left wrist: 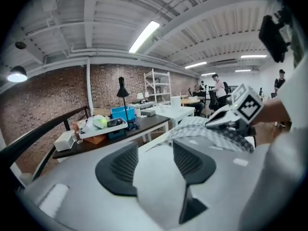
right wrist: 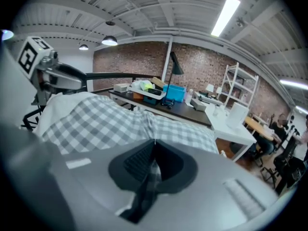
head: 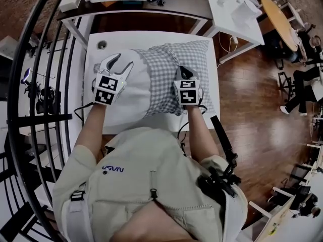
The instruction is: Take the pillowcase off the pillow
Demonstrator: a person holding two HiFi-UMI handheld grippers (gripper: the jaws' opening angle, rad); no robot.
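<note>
the person wears a pale beige short-sleeved jacket (head: pixel 151 180) with a small blue logo (head: pixel 112 169), a black buckle (head: pixel 77 195) and a dark zip pull (head: pixel 153 192). the left gripper (head: pixel 121 63) and right gripper (head: pixel 182 70) are light grey with black ribbed pads (left wrist: pixel 125 165); each carries a cube (head: pixel 107 89) of black-and-white square markers and trails thin black cables (head: pixel 79 111)

1. Pillow (head: pixel 130 96): white and plump; lies flat on the white bench (head: pixel 151 37); its left part is bare;
2. Pillowcase (head: pixel 169 77): grey-and-white check, rumpled; covers only the pillow's right part.
</note>
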